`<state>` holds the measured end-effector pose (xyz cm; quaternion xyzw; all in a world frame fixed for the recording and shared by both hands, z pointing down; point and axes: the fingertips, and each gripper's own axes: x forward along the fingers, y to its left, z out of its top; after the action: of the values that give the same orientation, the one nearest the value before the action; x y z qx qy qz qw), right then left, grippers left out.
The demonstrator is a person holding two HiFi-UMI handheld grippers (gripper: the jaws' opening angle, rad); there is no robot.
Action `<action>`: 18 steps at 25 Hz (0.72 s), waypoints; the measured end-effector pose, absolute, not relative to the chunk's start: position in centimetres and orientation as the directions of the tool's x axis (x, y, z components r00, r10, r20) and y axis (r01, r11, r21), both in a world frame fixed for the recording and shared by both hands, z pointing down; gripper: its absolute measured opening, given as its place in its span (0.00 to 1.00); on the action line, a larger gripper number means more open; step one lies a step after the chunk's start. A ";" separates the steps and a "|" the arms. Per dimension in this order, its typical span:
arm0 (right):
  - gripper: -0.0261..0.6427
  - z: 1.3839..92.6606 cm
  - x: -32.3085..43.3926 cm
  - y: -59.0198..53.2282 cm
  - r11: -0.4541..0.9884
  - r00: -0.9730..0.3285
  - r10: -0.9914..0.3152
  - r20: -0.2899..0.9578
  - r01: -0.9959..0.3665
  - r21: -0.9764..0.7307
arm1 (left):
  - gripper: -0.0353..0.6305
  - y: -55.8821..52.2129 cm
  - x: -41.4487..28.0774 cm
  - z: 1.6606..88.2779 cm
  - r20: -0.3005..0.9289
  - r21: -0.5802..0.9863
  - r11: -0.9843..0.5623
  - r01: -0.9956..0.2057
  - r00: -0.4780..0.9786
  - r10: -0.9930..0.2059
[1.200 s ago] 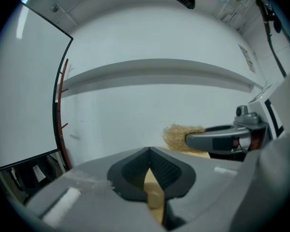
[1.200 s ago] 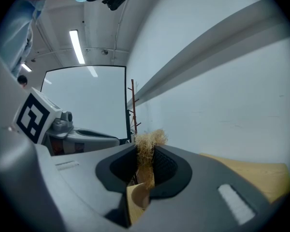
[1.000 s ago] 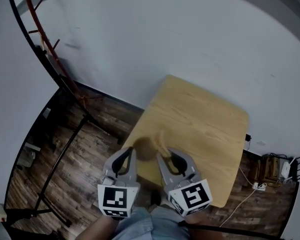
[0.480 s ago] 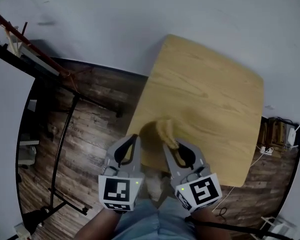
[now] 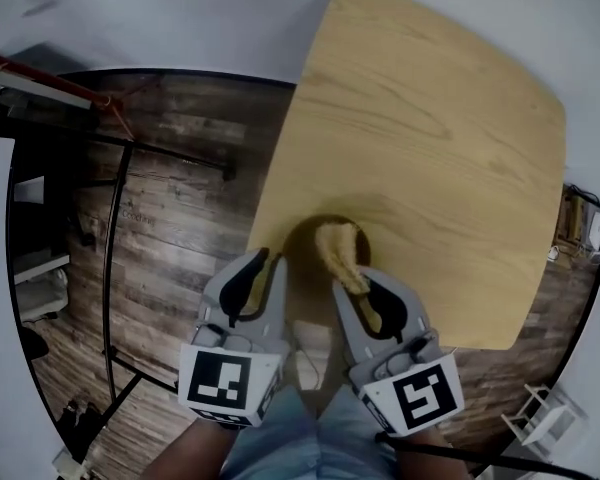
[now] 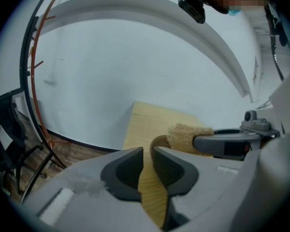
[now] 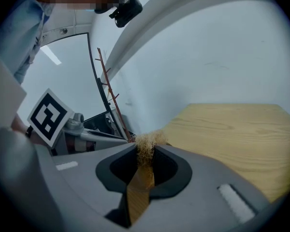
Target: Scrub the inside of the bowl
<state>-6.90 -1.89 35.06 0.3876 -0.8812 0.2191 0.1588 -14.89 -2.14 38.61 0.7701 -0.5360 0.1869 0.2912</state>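
A brown wooden bowl (image 5: pixel 302 240) stands at the near left edge of the light wooden table (image 5: pixel 430 148). My left gripper (image 5: pixel 266 259) meets the bowl's left rim, and its jaws are shut on the wall. In the left gripper view a tan strip fills the narrow gap of the left gripper (image 6: pixel 147 151), with the bowl's rim (image 6: pixel 158 140) curving just beyond. My right gripper (image 5: pixel 352 280) is shut on a tan fibrous sponge (image 5: pixel 336 248) that reaches into the bowl's right half. The sponge (image 7: pixel 146 141) sticks out past the right gripper (image 7: pixel 145 151).
Dark plank floor lies left of and below the table. A black metal rack (image 5: pixel 120 198) stands on it at the left. Cables and a plug strip (image 5: pixel 580 233) lie off the table's right side. A white wall rises behind the table (image 7: pixel 232 129).
The head view has tipped downward, so the table and bowl fill more of the frame. Both grippers keep their hold; the sponge stays in the bowl's right half.
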 end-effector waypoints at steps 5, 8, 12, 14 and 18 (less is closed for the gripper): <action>0.13 36.5 -8.2 -1.7 0.607 -0.647 -0.596 0.475 -0.751 -0.260 | 0.17 -2.2 -15.1 39.5 0.598 0.316 -0.250 -0.915 0.397 -0.697; 0.13 37.1 -8.5 -1.9 0.600 -0.642 -0.597 0.482 -0.755 -0.262 | 0.17 -2.5 -15.2 38.9 0.573 0.339 -0.269 -0.902 0.424 -0.702; 0.13 37.5 -8.4 -1.9 0.591 -0.635 -0.597 0.491 -0.761 -0.266 | 0.17 -2.2 -14.3 39.3 0.593 0.359 -0.271 -0.893 0.443 -0.672; 0.13 37.6 -8.4 -2.0 0.593 -0.637 -0.595 0.491 -0.759 -0.267 | 0.17 -2.2 -14.1 39.8 0.609 0.364 -0.258 -0.895 0.439 -0.661; 0.13 37.9 -8.3 -2.1 0.588 -0.634 -0.594 0.496 -0.763 -0.271 | 0.17 -2.2 -14.3 40.8 0.635 0.353 -0.243 -0.904 0.422 -0.647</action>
<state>-8.32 -2.07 37.86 0.3885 -0.8726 0.2351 0.1797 -14.30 -2.23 40.76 0.7668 -0.5054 0.1832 0.3507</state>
